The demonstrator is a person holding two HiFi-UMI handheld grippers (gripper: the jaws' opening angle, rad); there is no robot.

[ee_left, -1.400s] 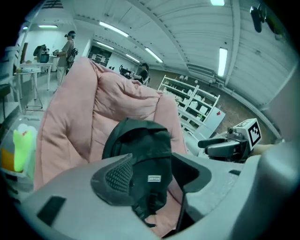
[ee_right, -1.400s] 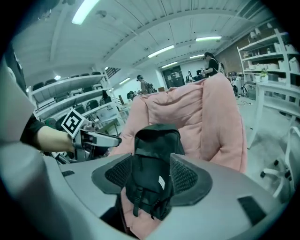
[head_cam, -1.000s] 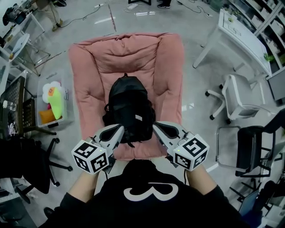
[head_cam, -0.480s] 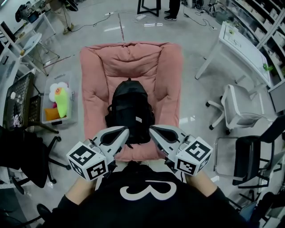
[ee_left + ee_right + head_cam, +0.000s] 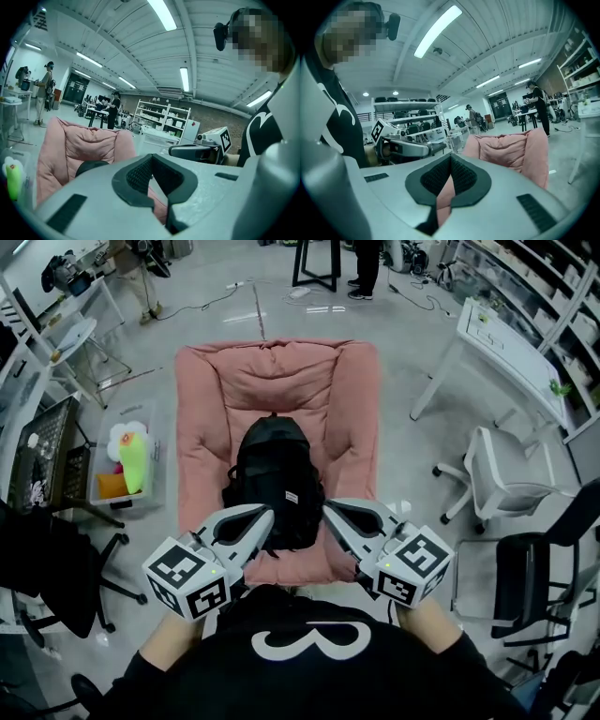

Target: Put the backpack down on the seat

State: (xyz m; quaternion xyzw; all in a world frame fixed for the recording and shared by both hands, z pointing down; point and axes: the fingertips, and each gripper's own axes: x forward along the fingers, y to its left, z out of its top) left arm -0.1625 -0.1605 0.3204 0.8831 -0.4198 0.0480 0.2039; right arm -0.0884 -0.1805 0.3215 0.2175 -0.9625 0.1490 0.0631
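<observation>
A black backpack lies upright on the seat of a pink padded chair, with nothing holding it. My left gripper is shut and empty at the backpack's lower left, near the seat's front edge. At its lower right my right gripper is also shut and empty. In the left gripper view the left gripper has its jaws together, with the backpack and chair beyond. The right gripper shows jaws together in front of the chair.
A clear bin of plush toys stands left of the chair, with a black office chair nearer me. A white office chair, a white desk and a black chair are on the right. People stand far back.
The head view has shifted, so the chair and backpack sit a little lower and more of the room shows. Both grippers have stayed at the seat's front edge. The backpack has not moved.
</observation>
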